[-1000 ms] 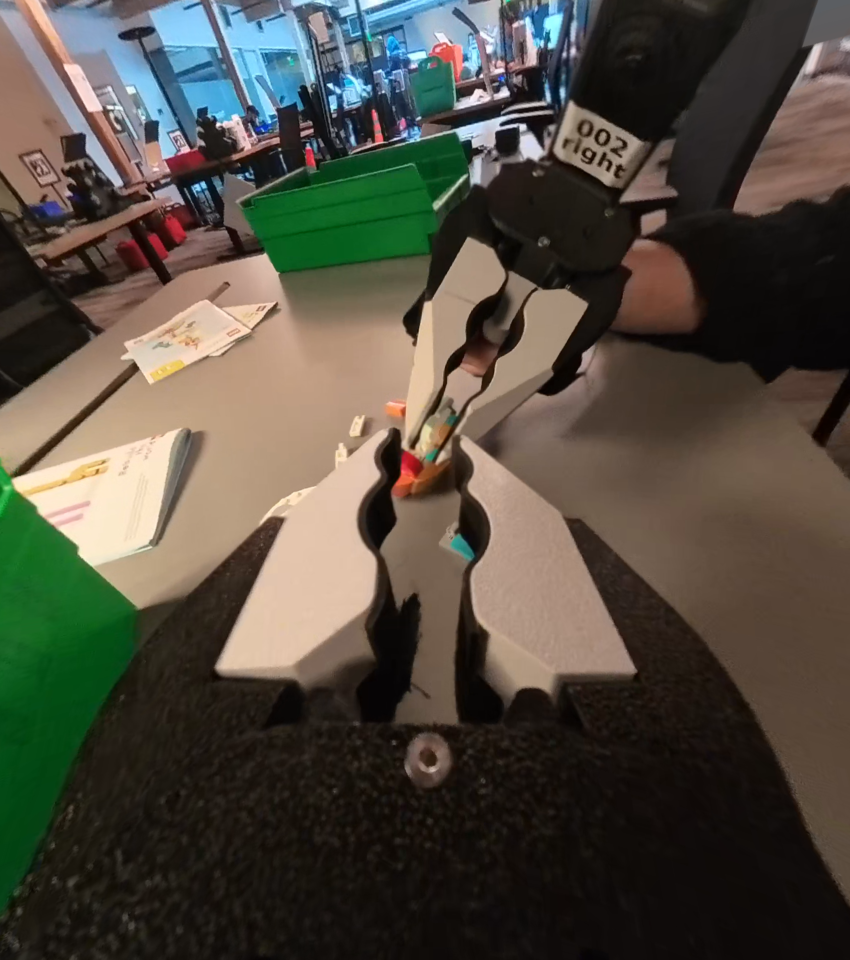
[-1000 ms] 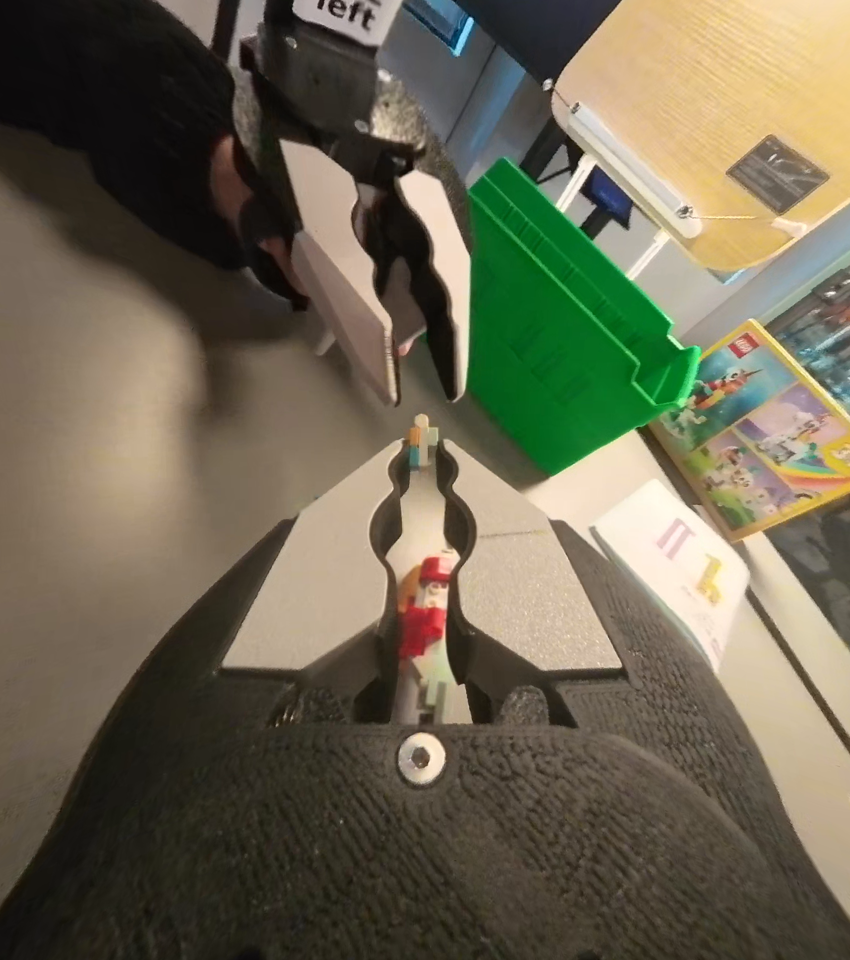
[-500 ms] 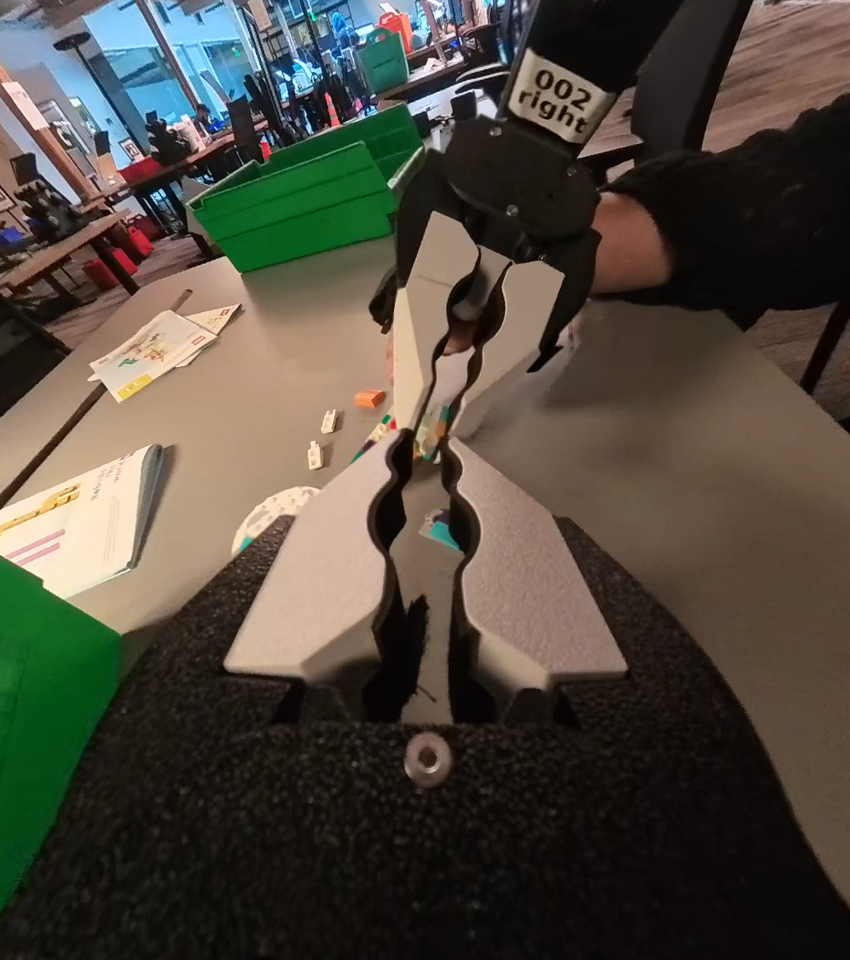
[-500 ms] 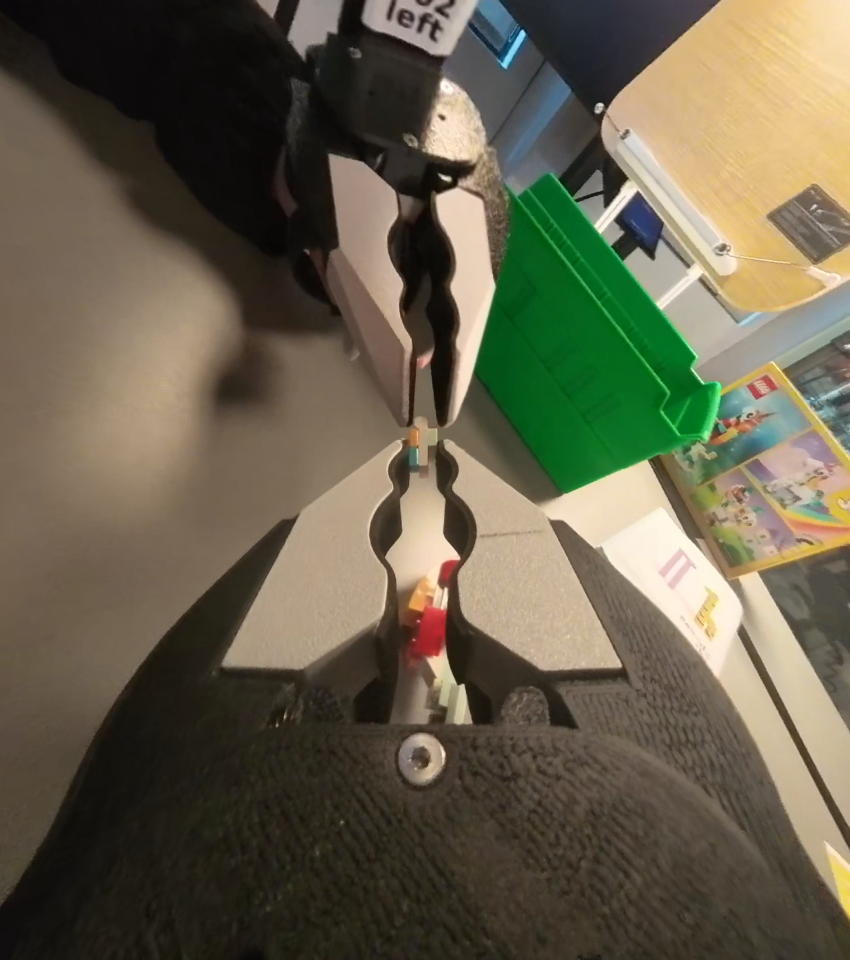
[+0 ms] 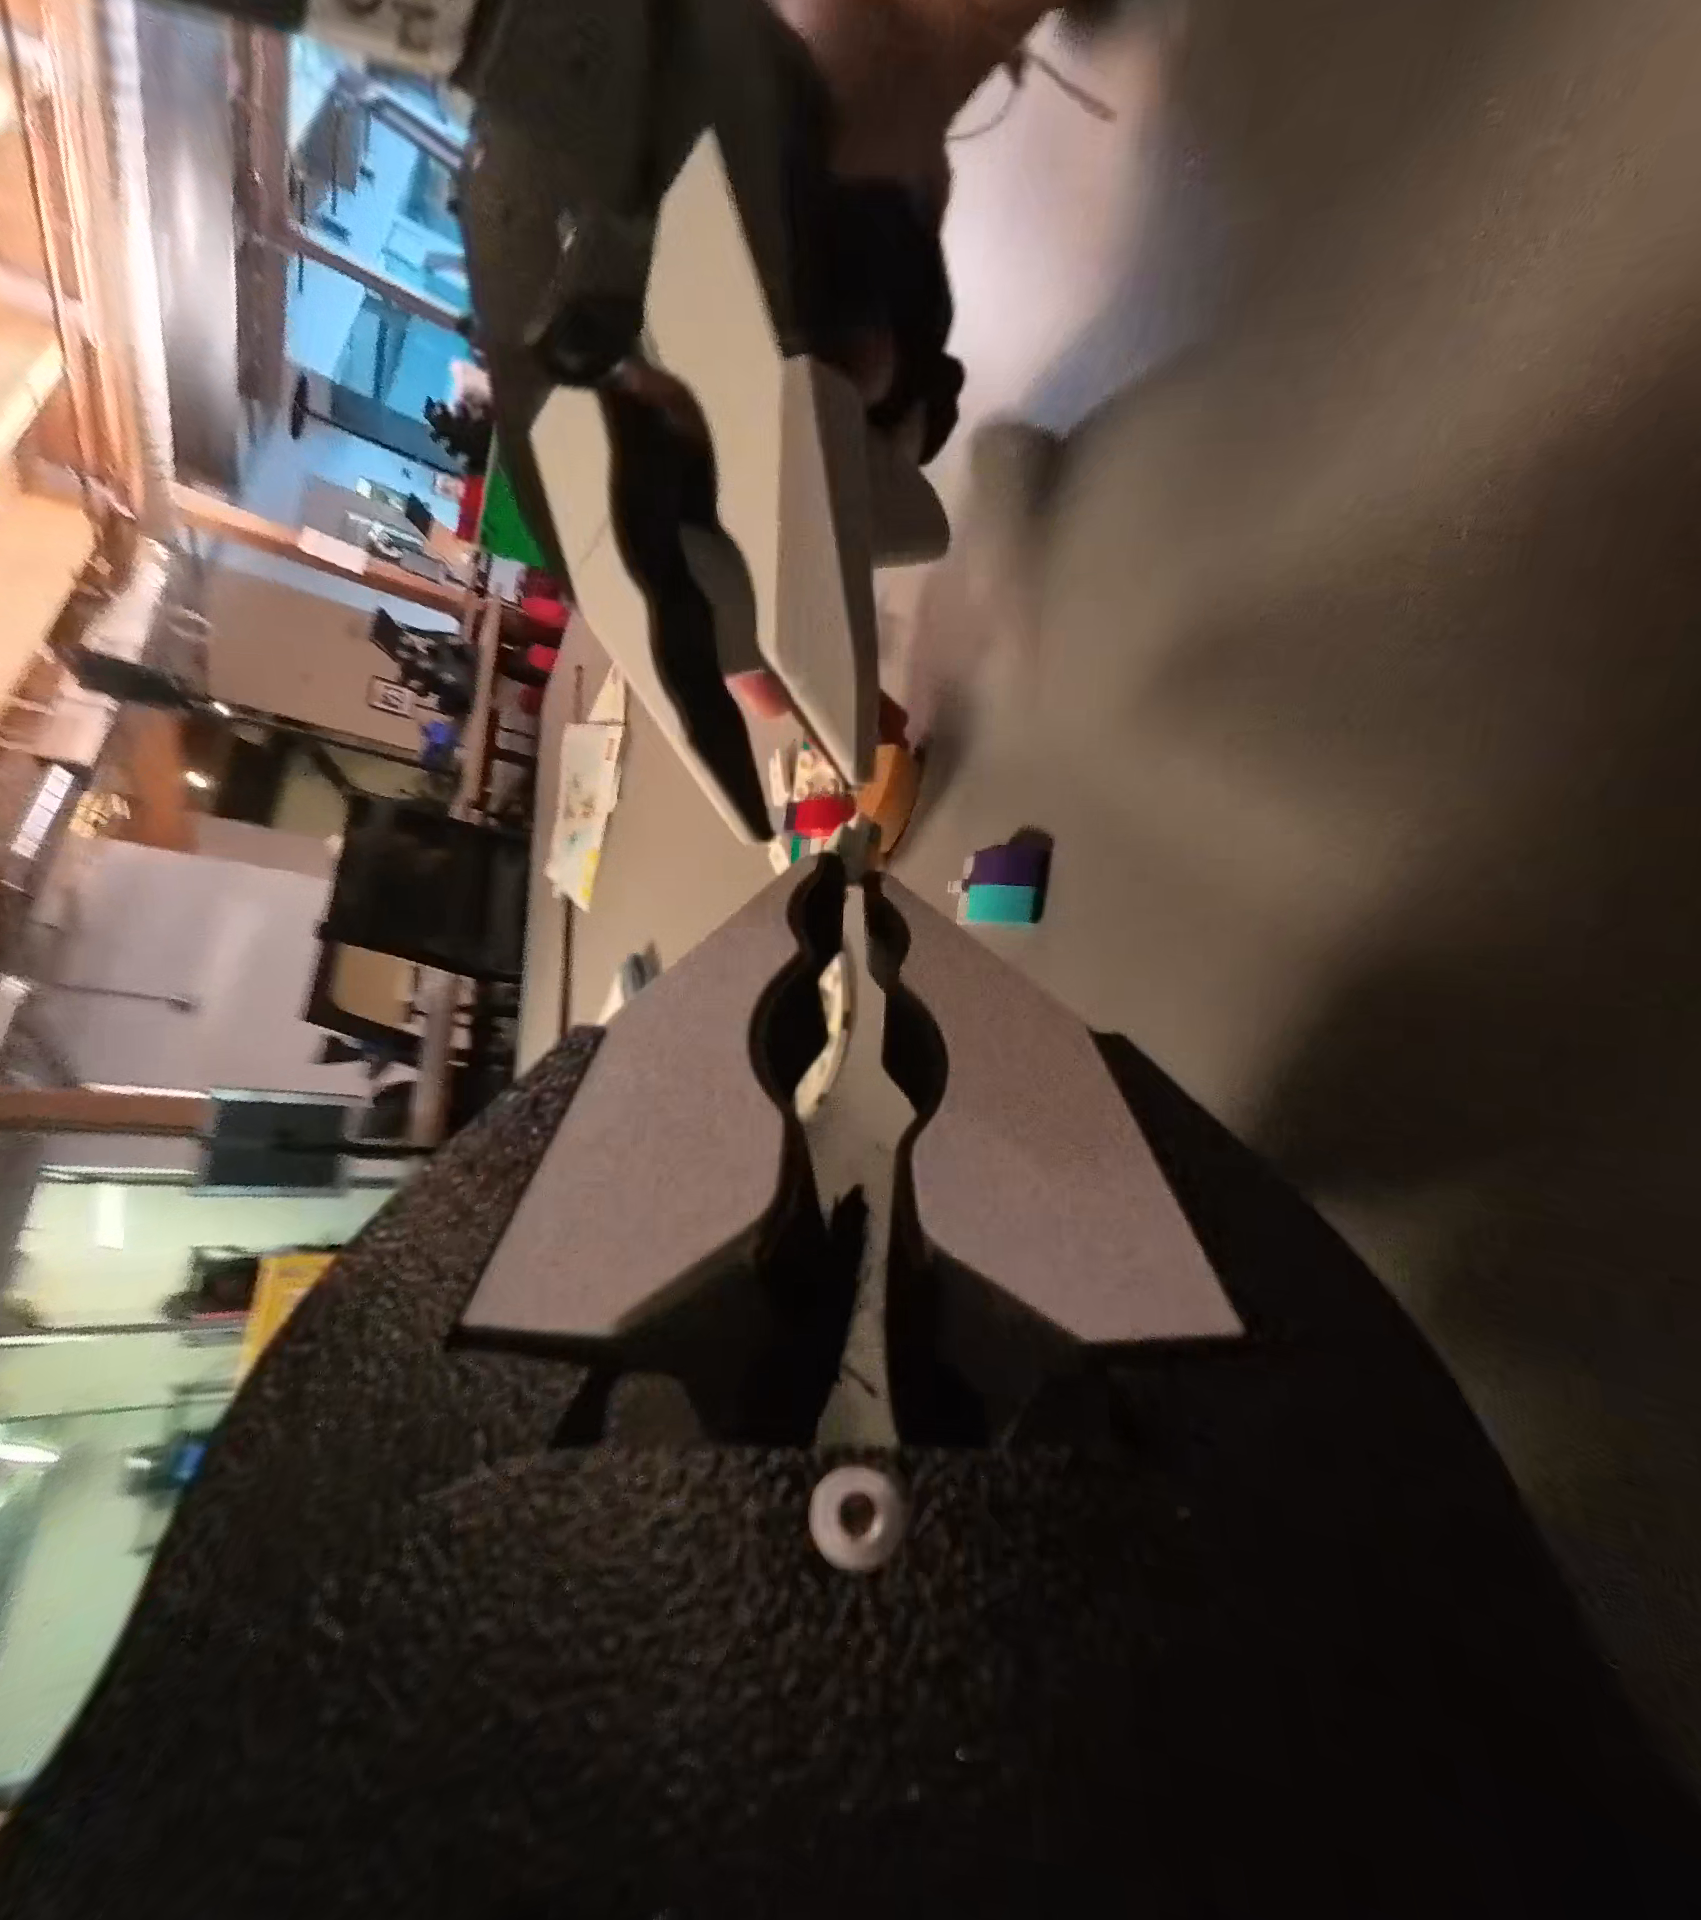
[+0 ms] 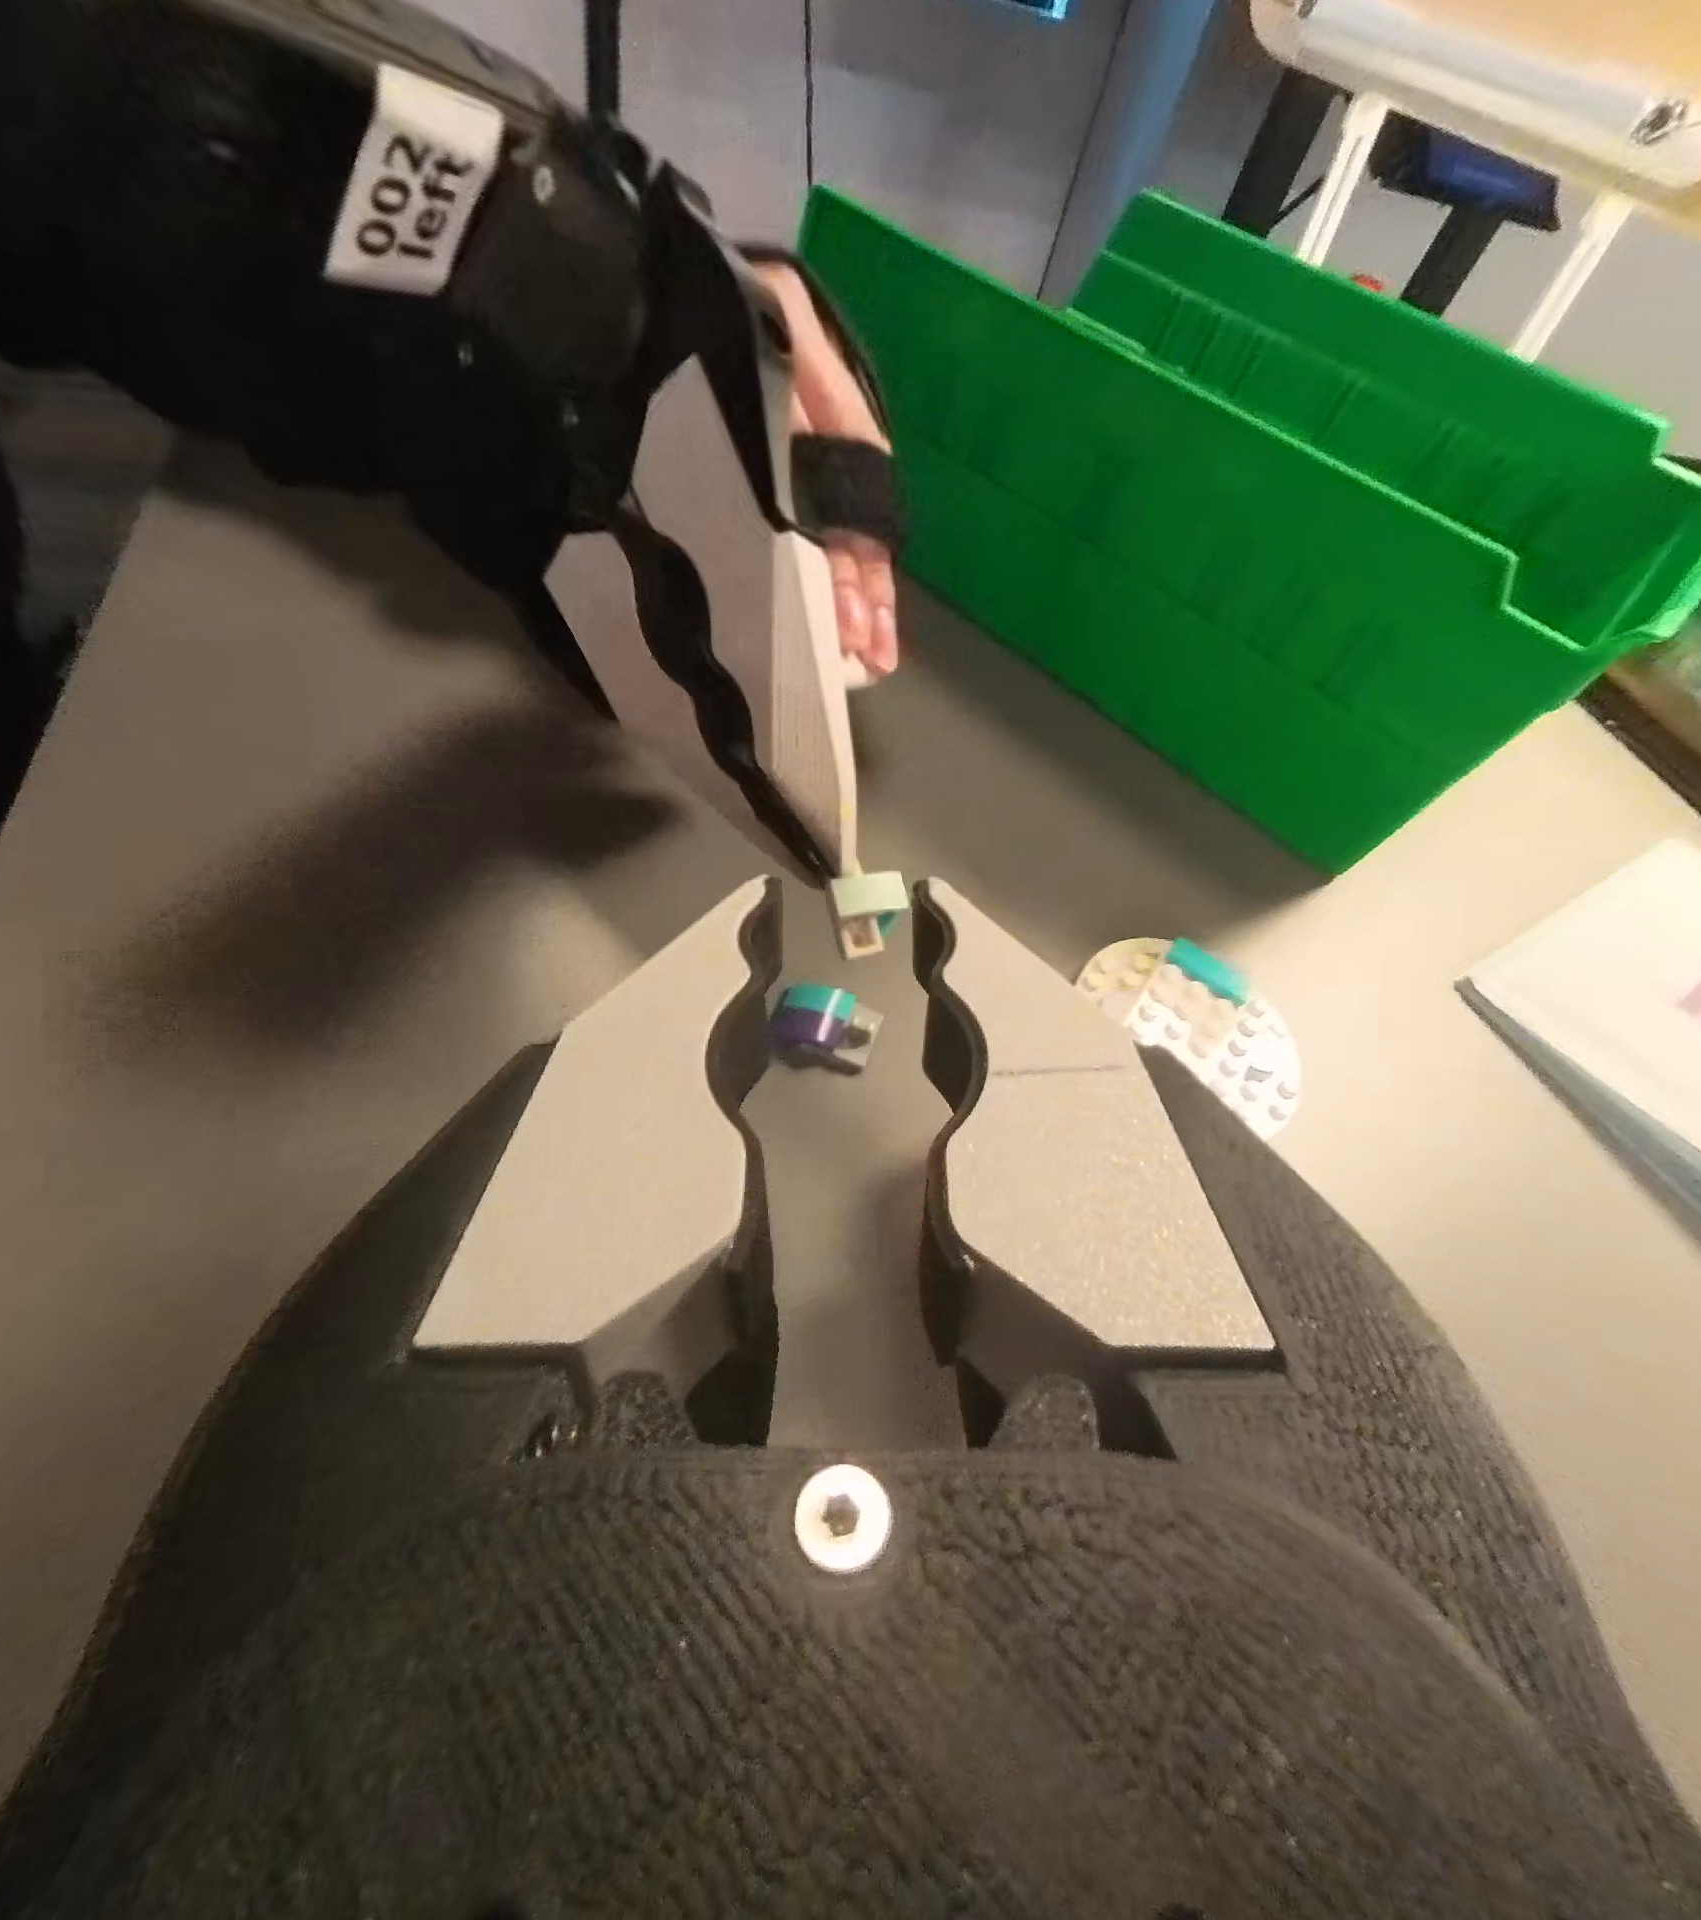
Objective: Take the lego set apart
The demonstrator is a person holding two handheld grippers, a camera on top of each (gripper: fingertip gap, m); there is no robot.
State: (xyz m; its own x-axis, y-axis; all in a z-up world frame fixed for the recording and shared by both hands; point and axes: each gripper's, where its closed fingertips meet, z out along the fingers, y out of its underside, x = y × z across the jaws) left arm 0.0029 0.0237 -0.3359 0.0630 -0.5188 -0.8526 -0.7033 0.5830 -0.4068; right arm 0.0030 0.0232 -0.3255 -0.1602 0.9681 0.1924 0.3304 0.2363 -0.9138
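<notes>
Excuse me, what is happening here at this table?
A person is pulling a small brick model apart with two handheld grippers. The left gripper pinches a pale green and teal brick piece at its fingertips, above the grey table. The right gripper is open and holds nothing. A purple and teal brick chunk lies loose on the table, near a round white studded plate.

The left wrist view is dim, rolled sideways and smeared by motion blur; the grey matte tabletop [image 5: 1397, 520] falls into murky shadow, while bright blue windows [image 5: 368, 208] glare far off. The right wrist view is brighter and evenly lit, with a soft blurred shadow [image 6: 389, 862] on the tabletop. Wide-angle bending curves the long green plastic bin [image 6: 1241, 582] near the edge.
</notes>
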